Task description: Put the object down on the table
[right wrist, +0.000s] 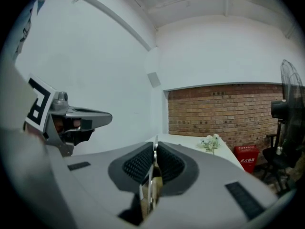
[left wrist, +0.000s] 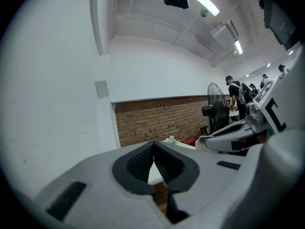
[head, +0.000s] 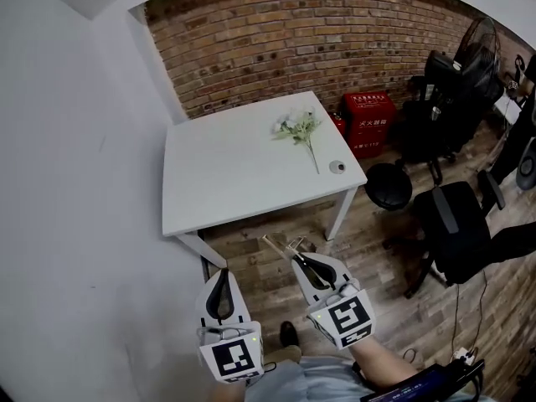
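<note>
Left gripper (head: 223,272) and right gripper (head: 296,260): white moulded shells with black slots (left wrist: 66,200), black ribbed pads (left wrist: 141,164) in a dark teardrop recess ahead of the marker cube (head: 233,360). Cube faces are white with black square markers. Person wears grey-blue trousers (head: 311,380), dark shoe (head: 289,333).

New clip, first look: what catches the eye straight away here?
The white table against the brick wall stands out, bearing a flower sprig and a small round object near its right edge. In front, over the wooden floor, the right gripper has its fingers closed on a thin stick-like object, while the left gripper beside it is shut and empty.
</note>
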Available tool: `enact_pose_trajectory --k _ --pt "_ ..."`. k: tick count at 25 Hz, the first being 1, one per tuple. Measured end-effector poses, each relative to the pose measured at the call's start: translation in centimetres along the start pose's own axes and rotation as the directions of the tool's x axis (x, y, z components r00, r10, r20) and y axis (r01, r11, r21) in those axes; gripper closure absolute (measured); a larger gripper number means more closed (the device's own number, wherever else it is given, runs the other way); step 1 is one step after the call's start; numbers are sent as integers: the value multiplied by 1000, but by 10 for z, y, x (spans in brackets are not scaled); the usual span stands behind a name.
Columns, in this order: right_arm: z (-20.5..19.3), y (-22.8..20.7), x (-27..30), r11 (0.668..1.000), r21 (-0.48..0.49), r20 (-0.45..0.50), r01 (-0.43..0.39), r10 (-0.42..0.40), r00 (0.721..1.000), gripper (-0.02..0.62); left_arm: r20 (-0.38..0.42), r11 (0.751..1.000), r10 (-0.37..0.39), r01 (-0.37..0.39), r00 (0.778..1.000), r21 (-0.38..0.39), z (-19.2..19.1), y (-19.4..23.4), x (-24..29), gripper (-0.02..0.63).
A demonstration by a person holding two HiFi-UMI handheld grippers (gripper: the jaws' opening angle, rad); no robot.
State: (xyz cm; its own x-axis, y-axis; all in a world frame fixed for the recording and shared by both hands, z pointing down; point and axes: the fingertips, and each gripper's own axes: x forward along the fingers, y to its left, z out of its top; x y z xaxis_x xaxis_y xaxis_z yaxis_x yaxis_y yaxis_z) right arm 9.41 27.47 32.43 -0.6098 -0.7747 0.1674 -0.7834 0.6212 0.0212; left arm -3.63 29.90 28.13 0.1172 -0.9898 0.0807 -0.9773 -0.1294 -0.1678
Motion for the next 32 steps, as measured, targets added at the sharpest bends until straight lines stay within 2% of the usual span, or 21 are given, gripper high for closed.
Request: enact_pose_trajectory --k 10,14,18,25,32 --pt "37 -7 68 999 -26 47 46 -45 998 563 83 999 -36 34 996 23 15 52 63 597" --pt "45 -13 87 997 -30 57 66 -64 996 564 71 999 -52 53 996 -6 11 60 80 597" --pt "42 -22 92 996 -24 57 81 -80 995 563 69 998 -64 63 996 17 3 60 91 597" --pt "32 -44 108 995 -24 49 94 -93 994 563 42 997 -73 73 996 5 -7 55 115 597" --pt "22 -67 147 996 -4 26 84 -84 996 565 6 998 -68 68 998 10 -22 66 157 597"
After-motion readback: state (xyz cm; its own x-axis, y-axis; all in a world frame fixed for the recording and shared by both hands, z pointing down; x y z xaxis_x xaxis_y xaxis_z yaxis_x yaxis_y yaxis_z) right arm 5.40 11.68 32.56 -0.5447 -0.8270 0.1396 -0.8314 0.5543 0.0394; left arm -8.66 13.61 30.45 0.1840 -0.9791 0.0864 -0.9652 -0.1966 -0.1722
